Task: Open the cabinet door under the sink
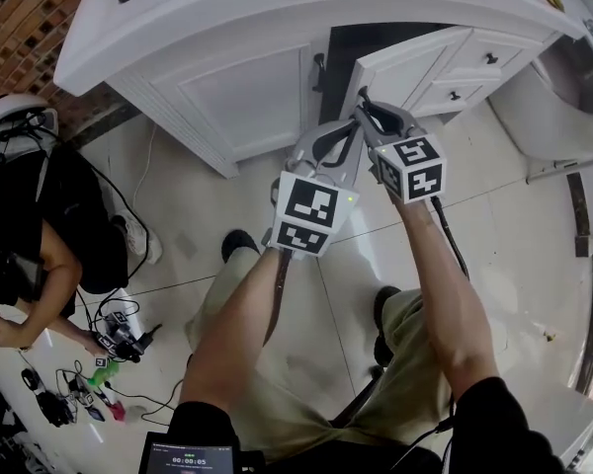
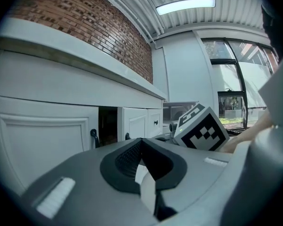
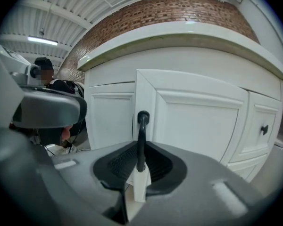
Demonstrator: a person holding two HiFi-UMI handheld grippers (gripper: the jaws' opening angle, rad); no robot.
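The right gripper [image 3: 139, 173] is clenched on the black handle [image 3: 141, 135] of the right door [image 3: 198, 117]. The bar runs upright between its jaws, directly ahead of it. That door stands ajar: its handle edge sits off the cabinet, and a dark gap [image 1: 354, 42] shows just to the gripper's left, between this door and the shut left door [image 1: 242, 102]. The left gripper [image 2: 144, 168] sits just left of and behind the right one, jaws pressed together on nothing, taking no part. So 1 of the 2 doors looks partway open. What seems left is drawing the handle back toward the person until the door swings wide.
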